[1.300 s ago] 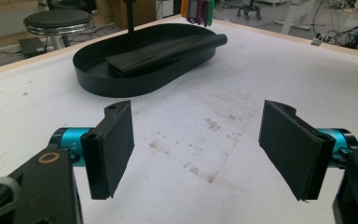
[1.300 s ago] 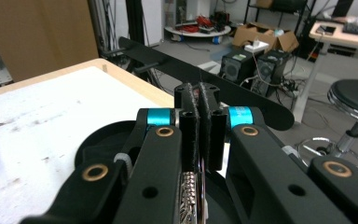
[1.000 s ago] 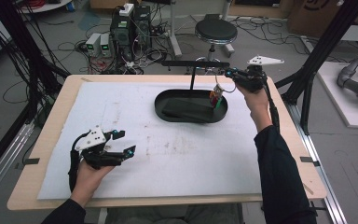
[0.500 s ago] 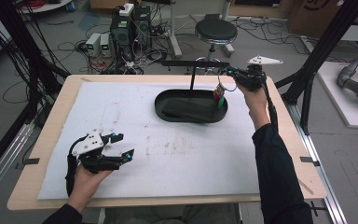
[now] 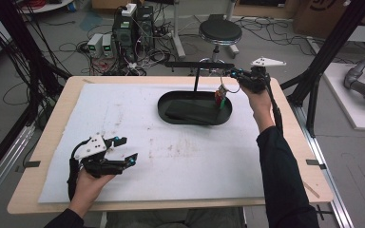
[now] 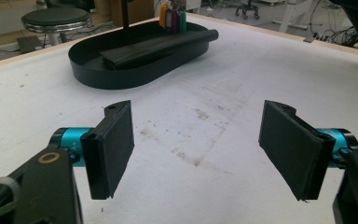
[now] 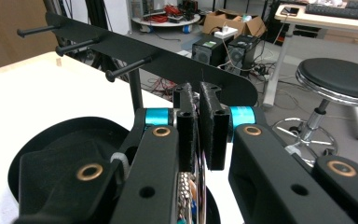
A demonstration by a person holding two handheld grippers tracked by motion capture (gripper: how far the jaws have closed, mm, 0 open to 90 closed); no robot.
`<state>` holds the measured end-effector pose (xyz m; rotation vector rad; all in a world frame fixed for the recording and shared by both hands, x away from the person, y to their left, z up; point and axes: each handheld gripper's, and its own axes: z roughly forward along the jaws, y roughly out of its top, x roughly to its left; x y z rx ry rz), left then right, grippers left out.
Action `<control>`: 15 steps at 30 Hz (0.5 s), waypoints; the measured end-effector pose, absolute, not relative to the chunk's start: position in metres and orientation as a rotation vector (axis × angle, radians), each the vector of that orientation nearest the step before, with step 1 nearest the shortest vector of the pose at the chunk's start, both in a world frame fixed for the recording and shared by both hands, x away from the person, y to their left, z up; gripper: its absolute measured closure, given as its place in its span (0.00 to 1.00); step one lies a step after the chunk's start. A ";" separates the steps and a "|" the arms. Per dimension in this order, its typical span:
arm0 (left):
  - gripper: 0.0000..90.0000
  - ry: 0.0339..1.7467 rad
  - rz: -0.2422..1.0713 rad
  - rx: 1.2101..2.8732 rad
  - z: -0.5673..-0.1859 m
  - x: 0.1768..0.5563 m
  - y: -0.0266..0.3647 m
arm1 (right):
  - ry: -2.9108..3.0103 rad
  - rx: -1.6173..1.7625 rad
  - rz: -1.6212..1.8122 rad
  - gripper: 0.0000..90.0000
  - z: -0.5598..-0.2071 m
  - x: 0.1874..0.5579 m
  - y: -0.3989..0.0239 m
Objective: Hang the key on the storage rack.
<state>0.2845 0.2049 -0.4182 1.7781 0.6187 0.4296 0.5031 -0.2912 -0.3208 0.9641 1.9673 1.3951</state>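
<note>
The right claw [image 5: 234, 76] is clamped on the ring of a bunch of keys [image 5: 220, 96] with coloured tags, held at the far right of the surface [image 5: 123, 114], just below the black peg rack [image 5: 198, 64] and over the right end of the black oval tray [image 5: 164, 107]. The ring could miss a peg [image 7: 128, 68] if it twists in the pads, and the bunch would then drop into the tray. The bunch hangs straight down, long axis upright. The left claw [image 5: 123, 149] rests near left, jaws apart and empty.
</note>
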 end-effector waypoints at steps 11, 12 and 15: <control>0.29 0.616 0.418 1.787 -0.420 0.286 0.202 | 1.910 0.983 1.253 0.85 -0.320 0.500 -0.288; 0.29 0.616 0.418 1.787 -0.420 0.286 0.202 | 1.910 0.983 1.253 0.85 -0.320 0.500 -0.288; 0.29 0.619 0.416 1.788 -0.420 0.286 0.201 | 1.901 0.982 1.233 0.82 -0.319 0.499 -0.289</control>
